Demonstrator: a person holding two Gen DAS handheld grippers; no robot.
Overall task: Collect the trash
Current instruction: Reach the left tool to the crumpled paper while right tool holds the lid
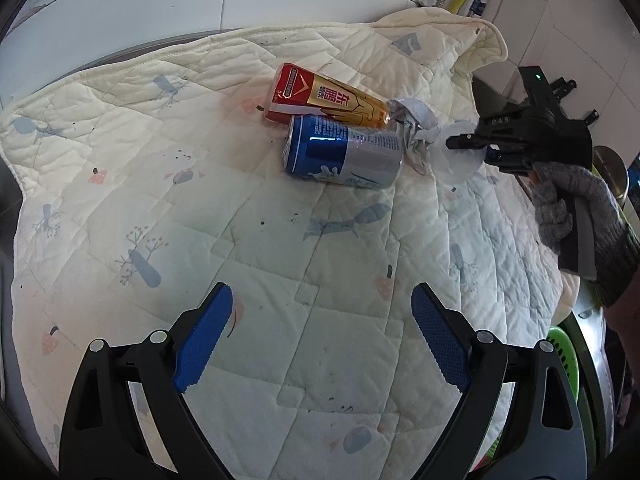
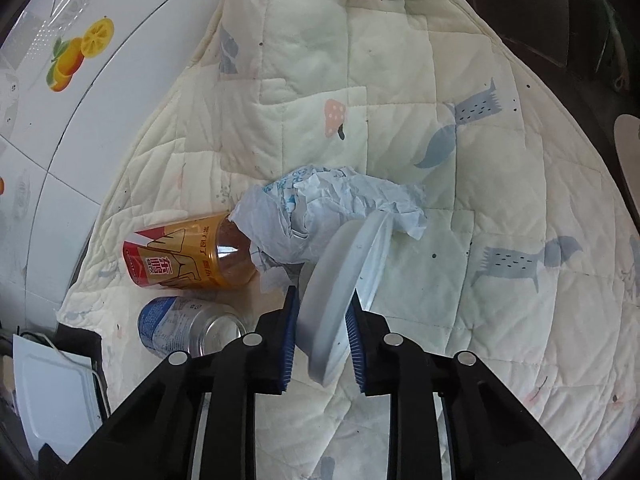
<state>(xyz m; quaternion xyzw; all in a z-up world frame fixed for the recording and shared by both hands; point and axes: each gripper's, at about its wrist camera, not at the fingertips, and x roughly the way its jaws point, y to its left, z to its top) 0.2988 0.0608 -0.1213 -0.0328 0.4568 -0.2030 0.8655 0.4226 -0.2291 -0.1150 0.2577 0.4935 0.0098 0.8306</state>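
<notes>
Surface: quilt, cream, printed, spread flat, far right corner folded up.
Bottle: on its side, toward far edge.
Can: on its side, touching bottle.
Paper: crumpled, against bottle's neck.

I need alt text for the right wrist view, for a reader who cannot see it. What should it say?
The right gripper is shut on the rim of a white plastic lid, tilted on edge above a quilted blanket. Just behind the lid lies crumpled paper, which covers one end of a gold and red bottle; a blue and silver can lies nearer the camera.
</notes>
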